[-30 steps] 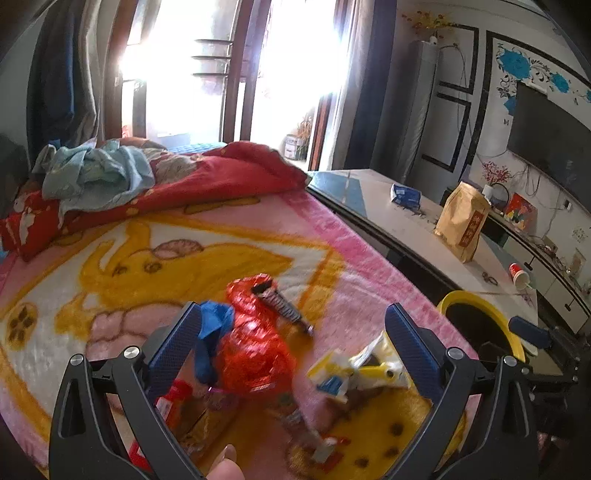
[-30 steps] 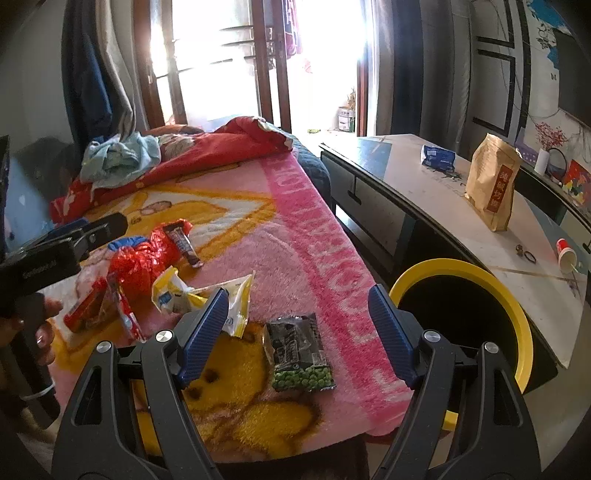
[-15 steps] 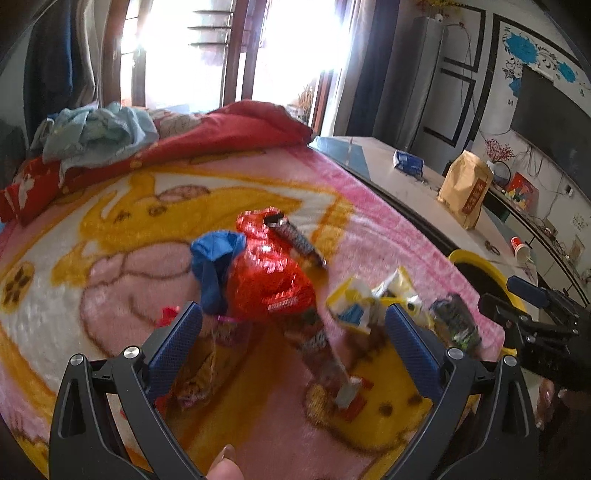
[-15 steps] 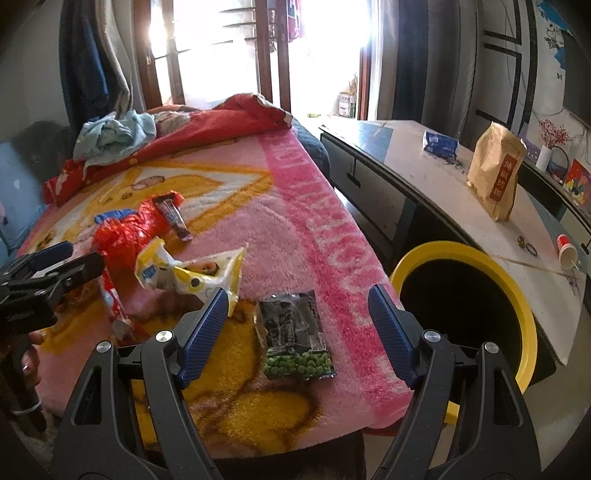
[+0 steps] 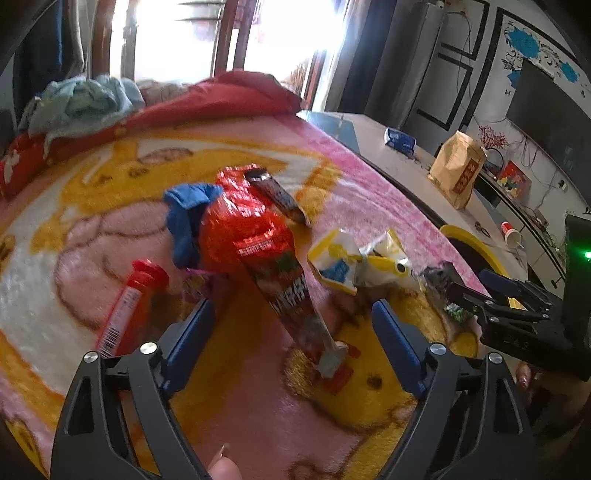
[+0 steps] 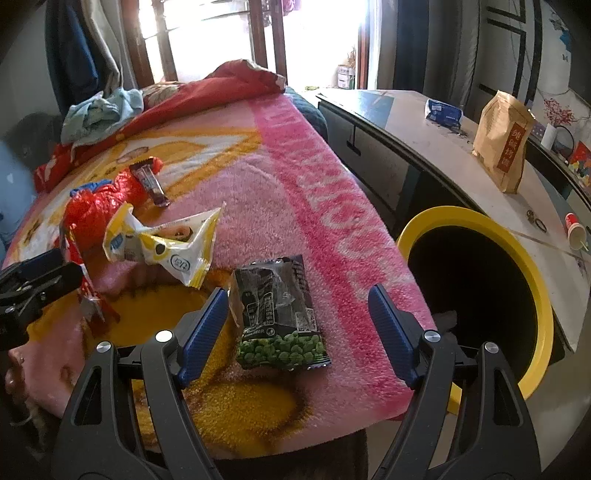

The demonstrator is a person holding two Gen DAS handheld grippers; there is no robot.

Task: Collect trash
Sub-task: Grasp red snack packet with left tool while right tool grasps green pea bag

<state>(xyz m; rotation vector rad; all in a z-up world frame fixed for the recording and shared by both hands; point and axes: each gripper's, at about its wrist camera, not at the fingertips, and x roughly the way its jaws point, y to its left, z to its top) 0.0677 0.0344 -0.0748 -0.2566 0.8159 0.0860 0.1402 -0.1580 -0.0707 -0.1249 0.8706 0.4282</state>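
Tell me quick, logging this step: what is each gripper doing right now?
Left gripper: open, jaws just closing in around the long red wrapper, not gripping.
Right gripper: open, holding nothing, above the green pea packet.

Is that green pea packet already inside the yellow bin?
No, the green pea packet lies on the pink blanket, beside the yellow bin.

Sunlit window (image 6: 314, 33), pink blanket bed (image 6: 314, 184), long table (image 6: 461, 155), wall TV (image 5: 546, 107)
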